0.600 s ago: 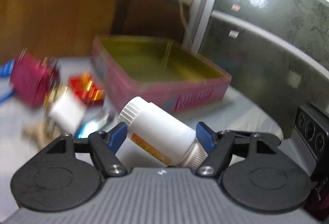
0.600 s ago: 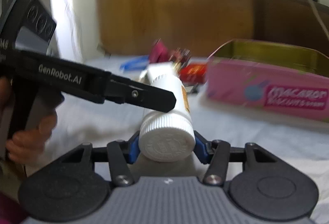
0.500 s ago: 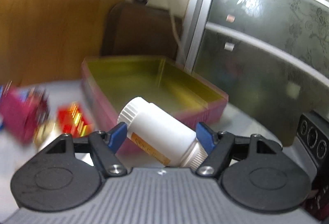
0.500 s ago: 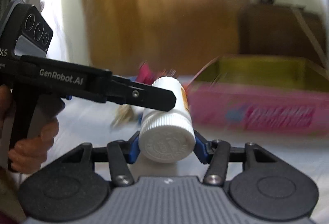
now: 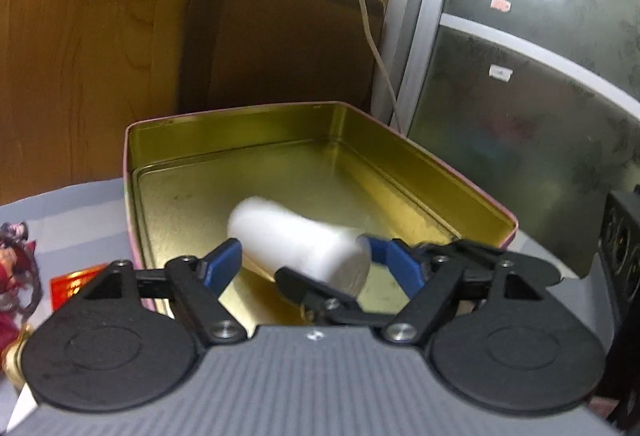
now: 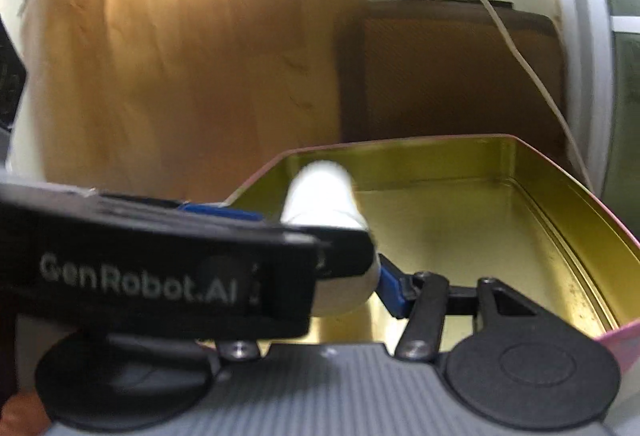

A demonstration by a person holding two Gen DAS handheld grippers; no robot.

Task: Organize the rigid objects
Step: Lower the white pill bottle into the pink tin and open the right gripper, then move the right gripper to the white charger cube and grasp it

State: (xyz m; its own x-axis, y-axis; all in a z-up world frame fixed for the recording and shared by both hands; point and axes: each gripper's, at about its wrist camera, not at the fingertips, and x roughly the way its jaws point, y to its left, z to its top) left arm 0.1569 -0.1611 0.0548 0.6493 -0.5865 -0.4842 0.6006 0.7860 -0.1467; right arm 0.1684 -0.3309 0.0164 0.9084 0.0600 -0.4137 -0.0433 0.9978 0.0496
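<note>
white bottle over the open tin

the white plastic bottle (image 5: 298, 242) lies on its side above the gold floor of the pink biscuit tin (image 5: 472, 192), blurred. whether it touches the floor is unclear. the left gripper (image 5: 308, 266) has its blue pads spread wide, apart from the bottle's sides. the right gripper (image 6: 332, 276) shows one blue pad against the bottle's end; the other is hidden, so its grasp cannot be told. left of the tin lie a red packet (image 5: 76, 282) and a small figurine (image 5: 14, 268). a white cable (image 5: 370, 32) hangs behind.
</note>
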